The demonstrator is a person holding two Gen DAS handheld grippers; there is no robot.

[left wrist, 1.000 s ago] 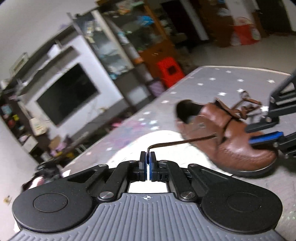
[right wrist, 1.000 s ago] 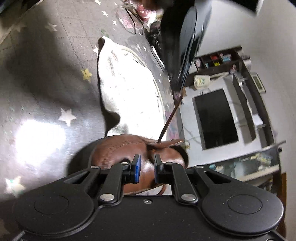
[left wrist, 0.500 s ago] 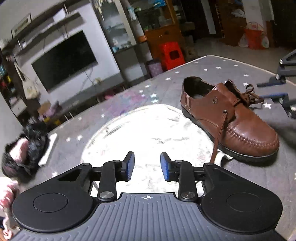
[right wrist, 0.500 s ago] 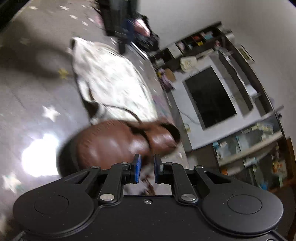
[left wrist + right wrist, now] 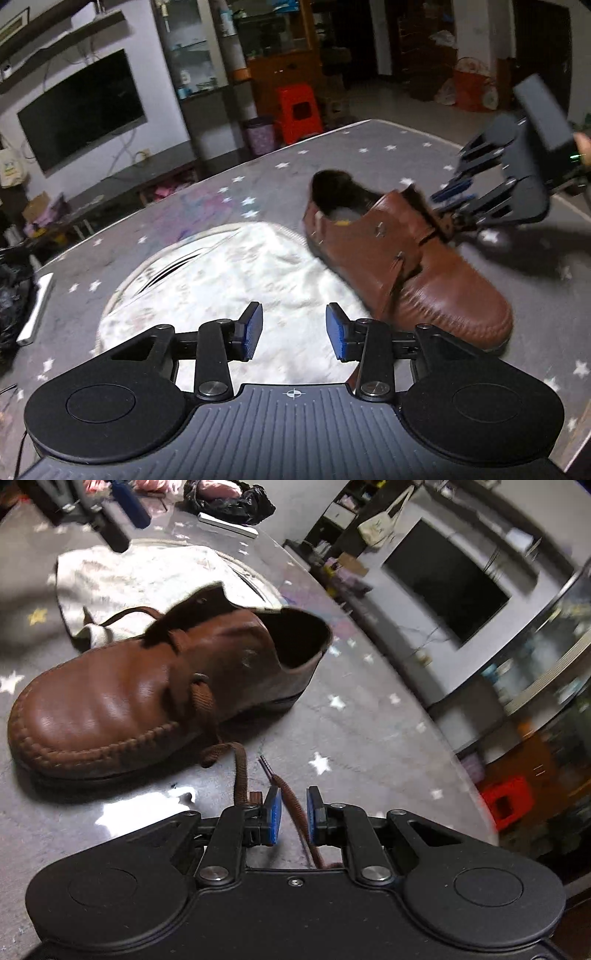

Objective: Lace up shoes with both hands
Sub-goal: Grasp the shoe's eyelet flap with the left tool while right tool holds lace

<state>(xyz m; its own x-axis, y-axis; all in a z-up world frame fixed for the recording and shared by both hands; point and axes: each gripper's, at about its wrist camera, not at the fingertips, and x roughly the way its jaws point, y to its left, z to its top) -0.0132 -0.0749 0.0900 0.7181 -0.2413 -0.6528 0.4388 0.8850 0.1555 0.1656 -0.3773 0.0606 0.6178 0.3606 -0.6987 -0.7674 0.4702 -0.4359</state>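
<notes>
The brown leather shoe (image 5: 147, 694) is lying lengthwise on the grey star-patterned tabletop (image 5: 369, 738), heel toward the television (image 5: 447, 579). The left gripper (image 5: 294, 328) has just been opening, empty; the right gripper (image 5: 293, 814) is standing narrowly apart around the brown lace (image 5: 291, 805).

Star-patterned table (image 5: 369, 147) under shoe (image 5: 406, 266), cloth (image 5: 229, 280)

No readable text, label, brand or number shows anywhere; a tote bag's small print is too blurred.
</notes>
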